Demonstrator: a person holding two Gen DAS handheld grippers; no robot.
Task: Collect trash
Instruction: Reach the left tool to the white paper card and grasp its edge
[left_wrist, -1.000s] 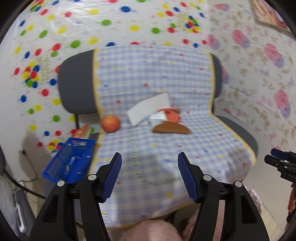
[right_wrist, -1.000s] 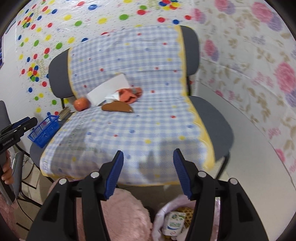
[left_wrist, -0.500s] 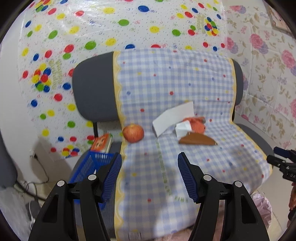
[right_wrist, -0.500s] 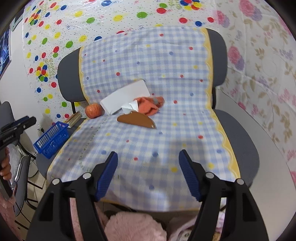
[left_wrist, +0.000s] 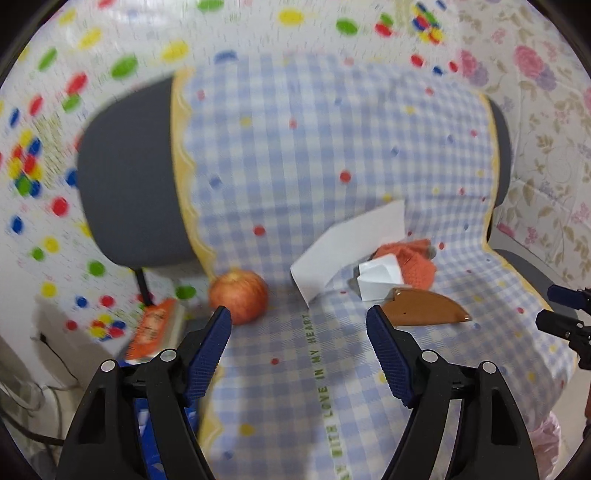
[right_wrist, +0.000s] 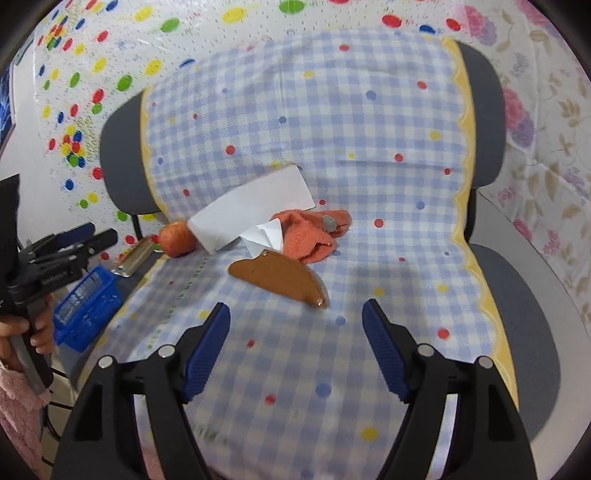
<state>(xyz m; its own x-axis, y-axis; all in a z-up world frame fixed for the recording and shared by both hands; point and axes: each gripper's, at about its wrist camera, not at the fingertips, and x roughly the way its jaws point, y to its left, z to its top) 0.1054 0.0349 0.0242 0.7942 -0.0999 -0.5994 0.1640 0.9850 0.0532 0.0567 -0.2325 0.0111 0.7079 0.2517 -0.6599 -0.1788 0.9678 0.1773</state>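
Both the left gripper (left_wrist: 299, 325) and right gripper (right_wrist: 295, 321) hang released above the checked-cloth chair seat (right_wrist: 388, 258). The crumpled white paper scrap (left_wrist: 380, 278) lies touching an orange knitted cloth (left_wrist: 413, 260); a careless pinch could snag that cloth.

Grey chair (right_wrist: 491, 122) draped in a checked cloth (right_wrist: 332, 122); balloon-print wall (left_wrist: 55, 110) at 10 o'clock, floral wall (right_wrist: 546, 110) at 2 o'clock
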